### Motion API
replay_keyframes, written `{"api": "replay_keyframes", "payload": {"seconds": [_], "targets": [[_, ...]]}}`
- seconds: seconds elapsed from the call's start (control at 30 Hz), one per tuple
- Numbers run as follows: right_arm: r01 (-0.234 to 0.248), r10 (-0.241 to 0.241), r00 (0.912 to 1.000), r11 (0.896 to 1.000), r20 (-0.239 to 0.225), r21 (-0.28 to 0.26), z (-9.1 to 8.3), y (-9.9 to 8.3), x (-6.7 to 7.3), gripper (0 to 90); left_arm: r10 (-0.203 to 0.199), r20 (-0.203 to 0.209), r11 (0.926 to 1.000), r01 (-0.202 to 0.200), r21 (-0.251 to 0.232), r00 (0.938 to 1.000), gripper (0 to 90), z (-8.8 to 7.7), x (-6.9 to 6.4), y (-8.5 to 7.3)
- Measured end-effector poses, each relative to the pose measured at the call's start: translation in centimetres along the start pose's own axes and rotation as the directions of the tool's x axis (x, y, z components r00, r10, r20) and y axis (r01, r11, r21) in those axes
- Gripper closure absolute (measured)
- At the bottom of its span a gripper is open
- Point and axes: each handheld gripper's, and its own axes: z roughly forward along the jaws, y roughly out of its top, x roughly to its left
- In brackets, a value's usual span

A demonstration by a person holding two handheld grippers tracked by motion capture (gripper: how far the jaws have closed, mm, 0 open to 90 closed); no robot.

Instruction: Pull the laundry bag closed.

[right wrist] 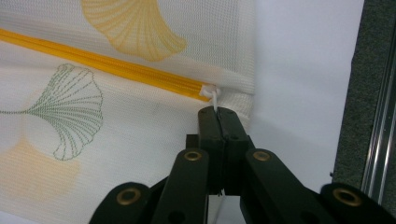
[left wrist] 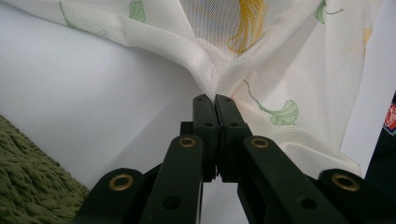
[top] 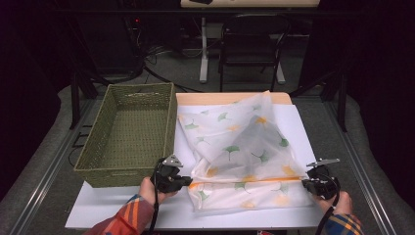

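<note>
The left gripper (left wrist: 215, 99) pinches a fold of the ginkgo-print mesh laundry bag (top: 240, 152) at its near-left corner, the right gripper (right wrist: 218, 111) clamps the white zipper pull (right wrist: 214, 99) – the bag lying on the white table (top: 105, 205) just right of the green wicker basket (top: 128, 133).

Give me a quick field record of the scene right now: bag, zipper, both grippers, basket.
bag: white mesh laundry bag with ginkgo-leaf print, lying rumpled on the white table sheet
zipper: orange, closed along the stretch in the right gripper view
left gripper: shut on a bunched fold at the bag's left edge
right gripper: shut on the white zipper pull at the bag's right end
basket: green woven basket, nothing inside, left of the bag
</note>
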Motion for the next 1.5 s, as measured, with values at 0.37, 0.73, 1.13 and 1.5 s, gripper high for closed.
{"api": "replay_keyframes", "payload": {"seconds": [0.37,0.73,1.13,1.5], "targets": [[0.020,-0.018,0.9978,0.999,-0.064,0.025,0.2,0.1,1.0,83.1,0.009,0.026,0.9992,-0.010,0.040,0.9996,81.4,0.1,-0.2,0.1],[0.059,-0.056,0.9919,0.998,-0.114,0.024,-0.2,0.4,1.9,62.0,0.026,0.059,0.9965,-0.031,0.078,0.9979,54.2,-0.7,-0.9,-0.2],[0.092,-0.087,0.9840,0.995,-0.156,0.025,-1.3,0.7,1.9,28.5,0.075,0.017,0.9874,-0.076,0.139,0.9971,31.7,-2.9,-1.3,-1.2],[0.119,-0.117,0.9850,0.993,-0.126,0.008,-3.0,0.6,1.4,14.8,0.053,-0.074,0.9873,-0.041,0.153,0.9958,23.5,-6.9,0.1,-3.3]]}}
